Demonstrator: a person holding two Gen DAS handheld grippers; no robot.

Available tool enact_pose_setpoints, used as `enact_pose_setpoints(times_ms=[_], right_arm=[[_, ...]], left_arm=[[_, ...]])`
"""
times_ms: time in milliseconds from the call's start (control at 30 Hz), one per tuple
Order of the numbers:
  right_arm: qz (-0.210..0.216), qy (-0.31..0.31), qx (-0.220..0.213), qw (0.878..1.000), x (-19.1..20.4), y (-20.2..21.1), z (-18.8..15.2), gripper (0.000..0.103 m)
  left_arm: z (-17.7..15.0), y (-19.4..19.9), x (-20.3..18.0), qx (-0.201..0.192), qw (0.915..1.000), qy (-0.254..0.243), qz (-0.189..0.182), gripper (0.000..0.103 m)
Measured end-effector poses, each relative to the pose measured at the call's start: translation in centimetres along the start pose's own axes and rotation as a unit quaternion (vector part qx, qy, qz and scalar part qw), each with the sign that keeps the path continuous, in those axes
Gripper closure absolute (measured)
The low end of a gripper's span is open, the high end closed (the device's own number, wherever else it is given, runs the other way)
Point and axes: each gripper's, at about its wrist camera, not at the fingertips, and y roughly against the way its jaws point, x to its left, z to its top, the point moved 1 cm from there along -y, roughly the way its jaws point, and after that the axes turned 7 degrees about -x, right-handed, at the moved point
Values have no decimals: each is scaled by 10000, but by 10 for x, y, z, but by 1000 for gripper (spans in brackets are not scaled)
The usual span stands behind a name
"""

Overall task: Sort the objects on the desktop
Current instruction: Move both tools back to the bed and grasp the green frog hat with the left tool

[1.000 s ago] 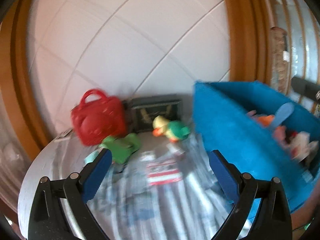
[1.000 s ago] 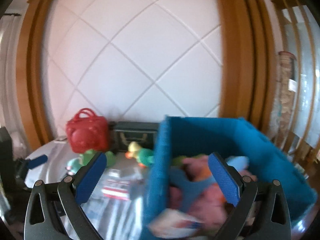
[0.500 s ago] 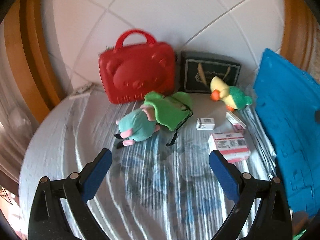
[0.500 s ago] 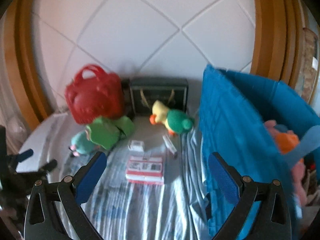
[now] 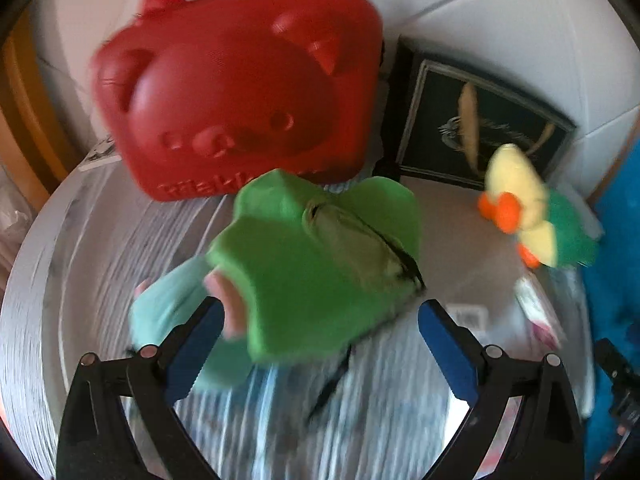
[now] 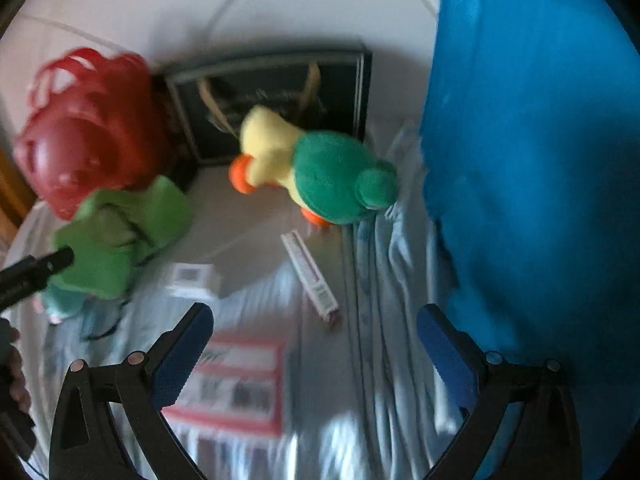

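Approach step: left gripper (image 5: 318, 334), jaws spread and empty, straddles the green plush toy (image 5: 320, 264); closing comes next.

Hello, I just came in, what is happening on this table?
A person holds a claw in each hand and is sorting toys and small boxes. The left claw is open and pointed at the soft toy in a green cape, with nothing gripped yet. The right claw is also open, above a red and white box, facing the plush duck. A blue fabric bin stands to the right, and a red bear-face case stands behind.
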Motion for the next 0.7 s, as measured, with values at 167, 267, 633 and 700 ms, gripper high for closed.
enact_pose_setpoints(times_ms=[167,267,633,700], right_arm=[[293,91,344,9989,10,-69,6,0],[269,123,577,9979,9,-101,2,0],[327,95,556,9979,4,-83,-10,85],[399,116,347,9985,7,-57,-9,85]], left_arm=[[7,-56,-15,301,9993,-168,161,4],[7,-67,-25,167,9980,-453,412,8],[-9,0,-22,-185,9973,-708,-93,88],[-13,29,-17,-342,9970,-675,-171,89]])
